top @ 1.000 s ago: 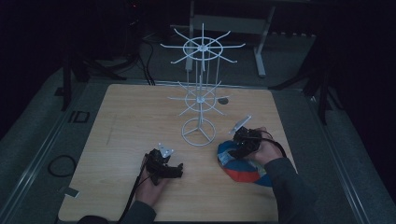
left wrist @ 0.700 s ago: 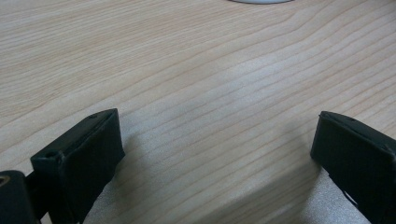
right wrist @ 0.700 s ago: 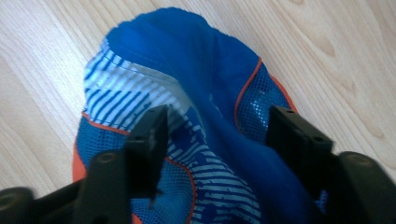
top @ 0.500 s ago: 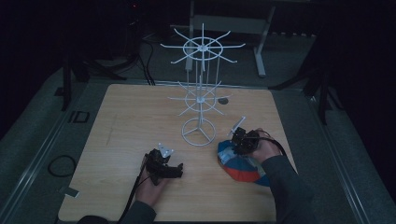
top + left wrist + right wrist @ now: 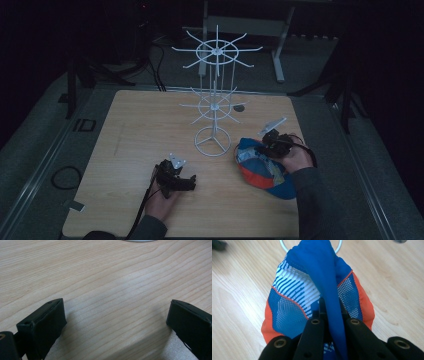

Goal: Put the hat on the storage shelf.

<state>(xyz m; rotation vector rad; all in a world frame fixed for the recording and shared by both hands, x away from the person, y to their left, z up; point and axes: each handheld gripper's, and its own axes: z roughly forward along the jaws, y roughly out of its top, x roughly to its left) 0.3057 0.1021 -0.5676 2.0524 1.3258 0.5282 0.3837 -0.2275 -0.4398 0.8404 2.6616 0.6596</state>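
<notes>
Your right gripper (image 5: 270, 141) is clamped on a blue fold of the cap (image 5: 317, 297), its jaws pinched tight on the cloth. The cap (image 5: 262, 167) lies on the table (image 5: 130, 130) at about 4 o'clock from the white rack (image 5: 214, 100), close beside the rack's ring base. Your left gripper (image 5: 176, 176) rests low over bare wood at about 7 o'clock from the rack, well apart from the cap, its jaws spread wide with nothing between them.

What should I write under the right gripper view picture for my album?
Hand-held gripper pinching a fold of a blue, orange and striped cap over a wooden table.
</notes>
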